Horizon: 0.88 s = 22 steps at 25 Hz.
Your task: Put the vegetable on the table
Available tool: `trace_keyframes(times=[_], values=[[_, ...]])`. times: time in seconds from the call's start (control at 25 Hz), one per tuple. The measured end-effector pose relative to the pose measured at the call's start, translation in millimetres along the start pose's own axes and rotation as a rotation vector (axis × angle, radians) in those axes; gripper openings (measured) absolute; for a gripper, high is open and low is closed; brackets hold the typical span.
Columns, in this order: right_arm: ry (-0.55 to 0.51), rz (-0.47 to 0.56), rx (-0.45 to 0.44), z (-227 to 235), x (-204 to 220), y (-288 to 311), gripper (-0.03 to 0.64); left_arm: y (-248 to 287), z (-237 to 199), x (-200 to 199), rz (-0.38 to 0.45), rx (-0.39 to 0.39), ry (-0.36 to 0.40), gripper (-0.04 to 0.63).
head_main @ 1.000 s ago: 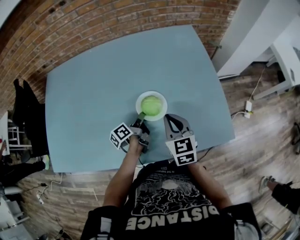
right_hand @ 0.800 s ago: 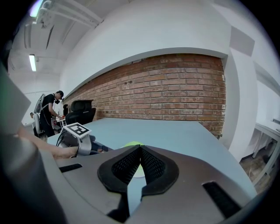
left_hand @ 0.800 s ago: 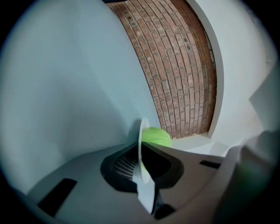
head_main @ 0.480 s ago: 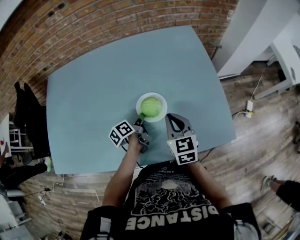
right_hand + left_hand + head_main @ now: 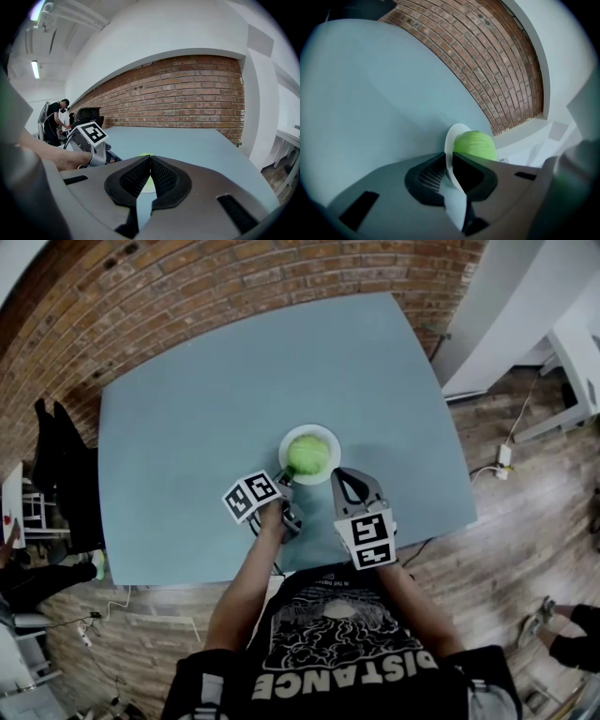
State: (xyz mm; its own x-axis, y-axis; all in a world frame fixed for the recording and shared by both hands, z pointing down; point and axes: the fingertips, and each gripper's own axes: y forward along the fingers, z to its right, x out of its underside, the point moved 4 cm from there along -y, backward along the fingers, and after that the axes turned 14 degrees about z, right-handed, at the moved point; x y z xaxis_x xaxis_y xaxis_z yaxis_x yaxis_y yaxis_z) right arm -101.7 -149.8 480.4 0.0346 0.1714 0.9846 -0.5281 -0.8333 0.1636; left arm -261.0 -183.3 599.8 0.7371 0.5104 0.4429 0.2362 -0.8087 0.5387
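Observation:
A round green vegetable (image 5: 307,454) sits in a white plate (image 5: 323,438) near the front middle of the blue-grey table (image 5: 187,418). My left gripper (image 5: 285,478) is shut on the plate's near rim. In the left gripper view, the plate (image 5: 451,151) runs edge-on between the jaws of the left gripper (image 5: 451,165), with the vegetable (image 5: 476,145) just behind. My right gripper (image 5: 347,474) hovers just right of the plate, shut with nothing in it. In the right gripper view, the right gripper (image 5: 150,161) points at the vegetable (image 5: 146,155), and the left gripper's marker cube (image 5: 92,132) shows at left.
A brick wall (image 5: 234,287) runs behind the table's far edge. A white column (image 5: 497,306) stands at the right over wooden floor (image 5: 525,521). A person (image 5: 57,117) and a black chair (image 5: 89,115) are beyond the table's left end.
The left gripper's marker cube has shifted slightly up towards the plate and turned. The right gripper and the plate hold their places apart from a small shift of the view.

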Motion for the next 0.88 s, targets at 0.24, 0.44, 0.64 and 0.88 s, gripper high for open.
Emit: trace_keyframes(times=[0.24, 0.44, 0.64, 0.88], values=[[-0.008, 0.003, -0.001, -1, -2, 2, 0.009, 2, 1, -4, -0.029, -0.034, 0.081, 0.037], [-0.009, -0.005, -0.004, 1, -2, 3, 0.009, 4, 4, -6, -0.048, -0.053, 0.166, 0.041], [-0.009, -0.004, -0.013, -1, -3, 4, 0.009, 2, 10, -11, -0.037, -0.099, 0.347, 0.049], [0.000, -0.010, -0.022, -5, -3, 5, 0.009, -7, 20, -26, 0.043, -0.136, 0.579, 0.048]])
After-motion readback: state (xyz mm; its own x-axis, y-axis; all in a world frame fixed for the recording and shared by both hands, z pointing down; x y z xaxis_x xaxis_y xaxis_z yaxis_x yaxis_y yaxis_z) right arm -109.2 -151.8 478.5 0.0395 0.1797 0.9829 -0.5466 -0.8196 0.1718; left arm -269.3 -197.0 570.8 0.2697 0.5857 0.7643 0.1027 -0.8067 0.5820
